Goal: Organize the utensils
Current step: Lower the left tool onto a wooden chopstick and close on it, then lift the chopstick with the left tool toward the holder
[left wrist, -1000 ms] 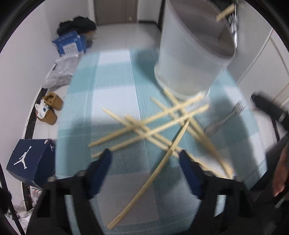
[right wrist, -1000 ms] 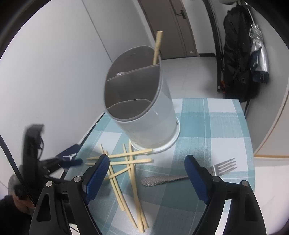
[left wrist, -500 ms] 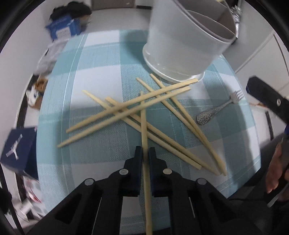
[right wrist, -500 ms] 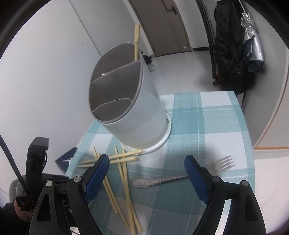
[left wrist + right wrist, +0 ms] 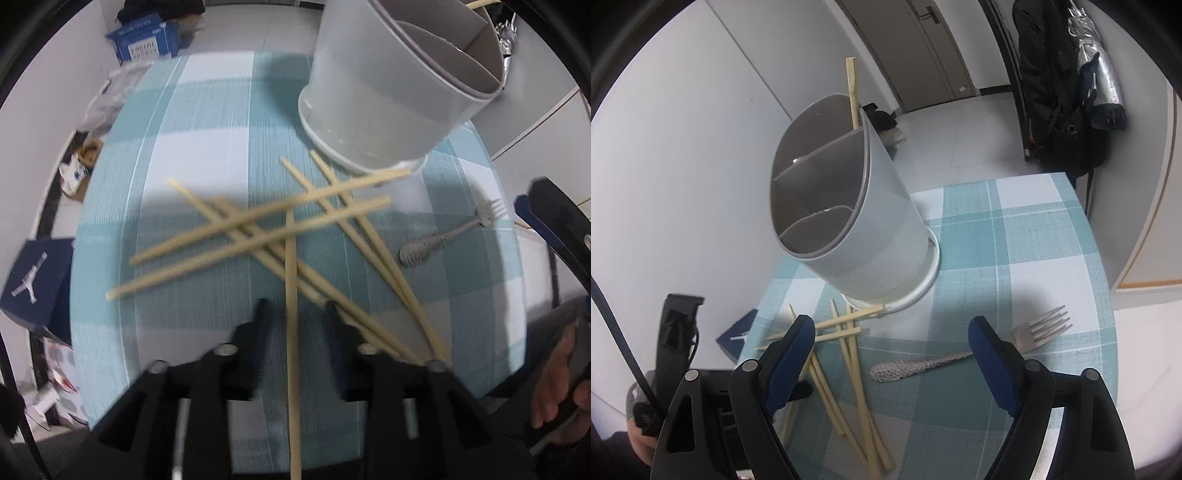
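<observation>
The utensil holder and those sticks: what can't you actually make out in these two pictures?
- Utensil holder: its compartment floors are hidden by its own walls in both views.
- Chopstick between the left gripper jaws: its near end is cut off by the left view's bottom edge; motion blur hides any contact.
- Chopstick pile: the right gripper covers part of it in the right view.

A teal-and-white checked tablecloth point(image 5: 207, 155) is covering the table. Pale tan wooden chopsticks point(image 5: 258, 221) are lying on it, beside a silver fork point(image 5: 960, 356) whose handle is showing a dimpled, hammered texture. The utensil holder point(image 5: 871, 229) is looking pale grey outside and darker grey-brown inside. The right gripper point(image 5: 892, 338) is wearing blue pads on black arms. The blurred left gripper point(image 5: 295, 314) is appearing black, perhaps dark blue at the fingertips.
</observation>
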`<state>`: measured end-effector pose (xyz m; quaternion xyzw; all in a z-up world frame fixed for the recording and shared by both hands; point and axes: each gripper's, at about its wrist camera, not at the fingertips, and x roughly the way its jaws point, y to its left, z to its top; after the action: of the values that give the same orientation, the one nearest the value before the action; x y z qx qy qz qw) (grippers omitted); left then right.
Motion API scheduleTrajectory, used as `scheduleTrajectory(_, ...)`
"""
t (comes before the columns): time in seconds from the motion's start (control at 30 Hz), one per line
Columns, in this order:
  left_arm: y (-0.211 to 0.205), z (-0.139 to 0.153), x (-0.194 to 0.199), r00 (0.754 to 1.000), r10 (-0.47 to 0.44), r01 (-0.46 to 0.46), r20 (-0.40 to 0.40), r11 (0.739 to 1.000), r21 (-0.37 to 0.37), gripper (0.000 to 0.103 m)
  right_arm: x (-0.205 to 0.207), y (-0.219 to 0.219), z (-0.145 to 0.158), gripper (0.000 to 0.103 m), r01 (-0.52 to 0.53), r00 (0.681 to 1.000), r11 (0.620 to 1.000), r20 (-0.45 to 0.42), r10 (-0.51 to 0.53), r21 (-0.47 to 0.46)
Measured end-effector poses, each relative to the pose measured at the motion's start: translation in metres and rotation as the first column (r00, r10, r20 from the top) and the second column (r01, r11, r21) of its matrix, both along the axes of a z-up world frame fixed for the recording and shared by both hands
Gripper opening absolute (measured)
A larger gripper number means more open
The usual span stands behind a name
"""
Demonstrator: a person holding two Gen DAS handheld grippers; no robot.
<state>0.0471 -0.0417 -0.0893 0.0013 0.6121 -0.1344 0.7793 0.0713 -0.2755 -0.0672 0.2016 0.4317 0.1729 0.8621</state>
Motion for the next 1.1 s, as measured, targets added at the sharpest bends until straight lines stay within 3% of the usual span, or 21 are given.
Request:
scheduleTrajectory(0.23, -0.012, 0.009, 0.020, 0.999, 0.037, -0.037, 0.013, 0.999, 0.001, 0.036, -0.002, -0.005, 0.002, 0.085, 0.011, 1.000, 1.000, 0.007, -0.011, 0.013)
scheduleTrajectory(0.63, -0.038, 0.002, 0.022, 0.996, -0.066, 0.054, 0.053, 0.977, 0.208, 0.016, -0.005, -0.011, 0.009, 0.085, 0.022, 1.000, 0.999, 0.017, -0.023, 0.030)
scheduleTrajectory(0.73, -0.037, 0.003, 0.024, 0.997, -0.054, 0.044, 0.047, 0.981, 0.187, 0.002, -0.005, -0.012, 0.009, 0.085, 0.027, 1.000, 0.999, 0.013, -0.027, 0.033)
scheduleTrajectory(1.1, -0.028, 0.013, -0.002, 0.996, -0.035, 0.028, 0.077, 0.996, 0.084, 0.002, -0.009, -0.011, 0.003, 0.085, 0.036, 0.999, 0.999, -0.014, -0.035, 0.017)
